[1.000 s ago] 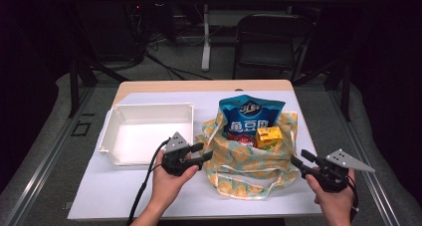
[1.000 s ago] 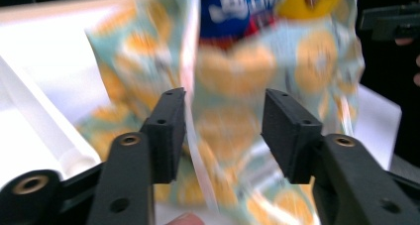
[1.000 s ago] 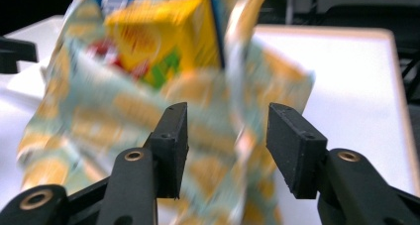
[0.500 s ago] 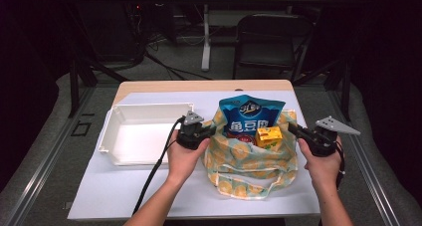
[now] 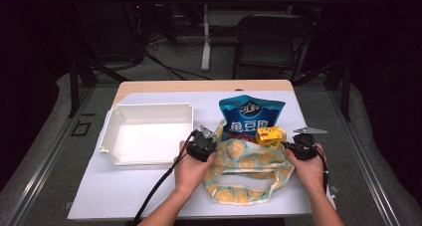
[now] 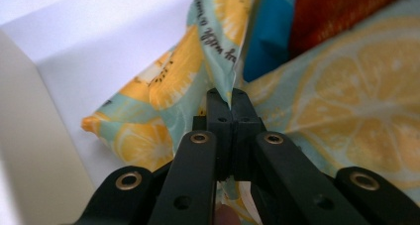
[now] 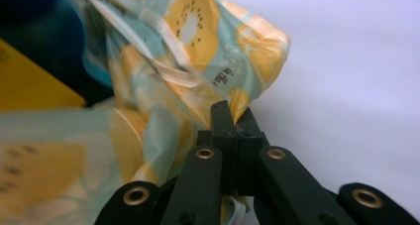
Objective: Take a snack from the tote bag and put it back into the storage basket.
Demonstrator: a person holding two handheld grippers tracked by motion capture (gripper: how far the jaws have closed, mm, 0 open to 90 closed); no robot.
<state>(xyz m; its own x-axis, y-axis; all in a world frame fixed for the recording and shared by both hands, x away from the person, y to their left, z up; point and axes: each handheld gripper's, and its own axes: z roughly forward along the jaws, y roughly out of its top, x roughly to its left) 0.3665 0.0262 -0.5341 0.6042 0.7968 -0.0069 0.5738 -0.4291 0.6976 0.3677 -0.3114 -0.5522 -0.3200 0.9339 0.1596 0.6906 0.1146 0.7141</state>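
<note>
Both jaws clamped on opposite rims of lemon-print bag (image 5: 246, 169), probably to spread its mouth around snacks.

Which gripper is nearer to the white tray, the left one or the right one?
Left. The left gripper is just beside the white tray, at its near right corner, shut on the lemon-print bag. The right gripper grips the bag's far side, beyond the snacks.

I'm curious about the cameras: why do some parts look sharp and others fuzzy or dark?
High view: the white table is brightly lit, the room behind dark. Left gripper view: the fruit-print bag is soft, the jaws crisp. Right gripper view: the bag's left side is blurred.
</note>
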